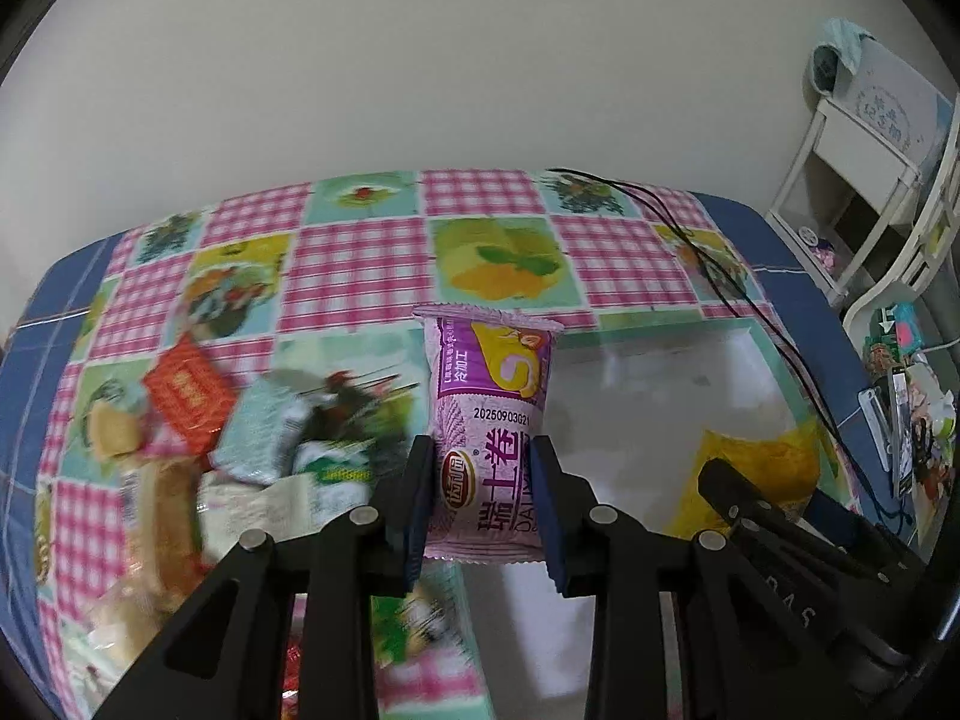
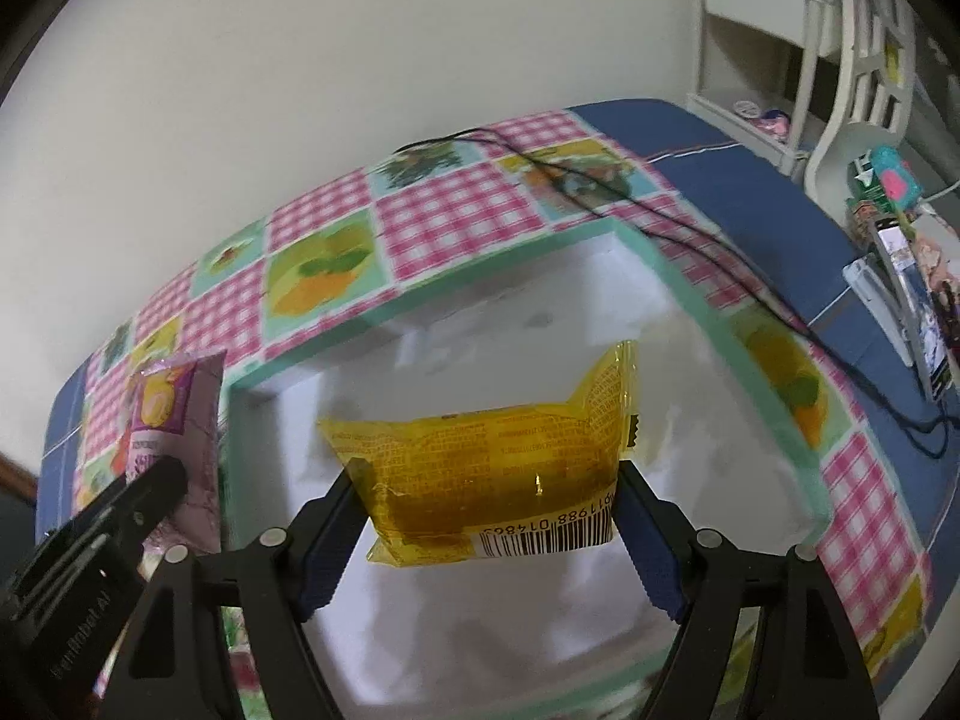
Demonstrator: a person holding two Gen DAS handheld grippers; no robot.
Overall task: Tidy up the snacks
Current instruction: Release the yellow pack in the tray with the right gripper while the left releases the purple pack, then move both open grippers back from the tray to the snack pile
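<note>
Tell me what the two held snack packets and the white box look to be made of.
Purple packet: likely matte printed plastic film, with crimped end seals. Yellow packet: glossy translucent plastic film; light shows through it and it shines. White box: possibly foam or coated card, with thick, dull white walls and a teal-edged rim; the blur leaves it open.

Readable print on your two held packets

Your purple snack packet (image 1: 489, 420) carries the stamped code "20250903G21", the Chinese characters "冷加工" on its dark band, "瑞士卷" in large purple type, and Latin letters starting "DA". Your yellow packet (image 2: 498, 468) shows a barcode with digits reading "988 01486", seen upside down; its finer print is too small to read.
</note>
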